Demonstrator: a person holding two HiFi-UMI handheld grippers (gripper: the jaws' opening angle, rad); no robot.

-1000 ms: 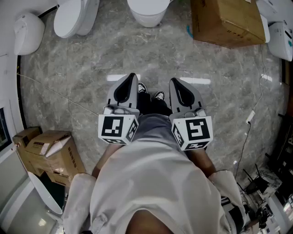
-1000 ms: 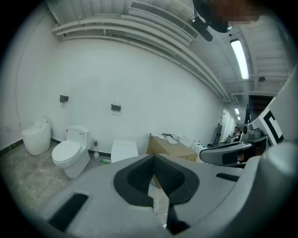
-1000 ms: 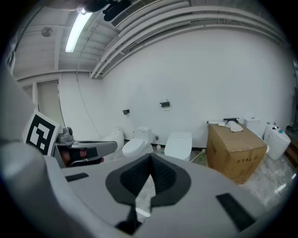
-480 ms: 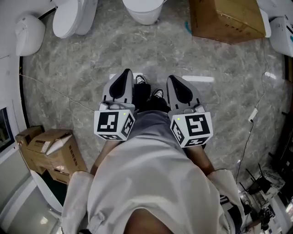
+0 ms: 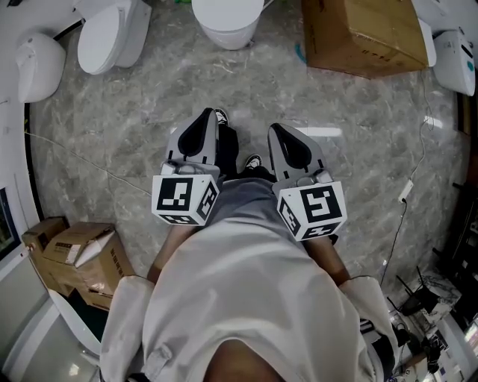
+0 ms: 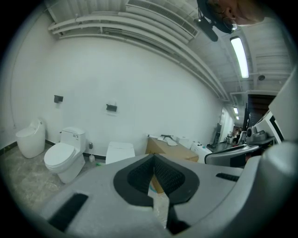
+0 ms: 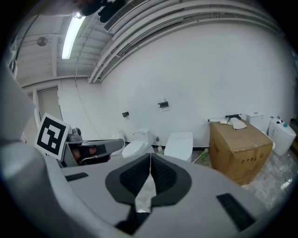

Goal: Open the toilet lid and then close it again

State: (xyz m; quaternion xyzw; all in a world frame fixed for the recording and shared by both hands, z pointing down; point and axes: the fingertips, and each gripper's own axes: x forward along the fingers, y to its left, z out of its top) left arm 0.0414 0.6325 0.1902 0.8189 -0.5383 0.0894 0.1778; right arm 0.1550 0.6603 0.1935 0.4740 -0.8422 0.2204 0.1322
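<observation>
Head view: a white flat-lidded toilet (image 5: 226, 16) sits at the top centre of the frame, well apart from both tools.
Lid: down and untouched, so the opening step looks not yet begun.
Likely target: probably this toilet, because both grippers point roughly towards it.
Left gripper: a grey two-jaw tool with a marker cube (image 5: 206, 118), centre left; its black ribbed pads are pressed together with nothing between them.
Right gripper: the matching grey tool (image 5: 278, 130), centre right; its pads also meet and it holds nothing.
Why held so: the tools are side by side near the person's waist and tipped slightly towards the floor, which reads as a carrying pose for the approach rather than a reach.
Neighbours: a white oval-seated toilet (image 5: 101, 41) is at upper left and a rounded white toilet (image 5: 37, 56) at the far left edge; either could be the target instead.
Box: a large brown cardboard box (image 5: 366, 33) stands at upper right, near the flat-lidded toilet.
Floor: grey marbled tiles (image 5: 358, 171), with smaller cardboard boxes (image 5: 75, 250) at lower left.
</observation>
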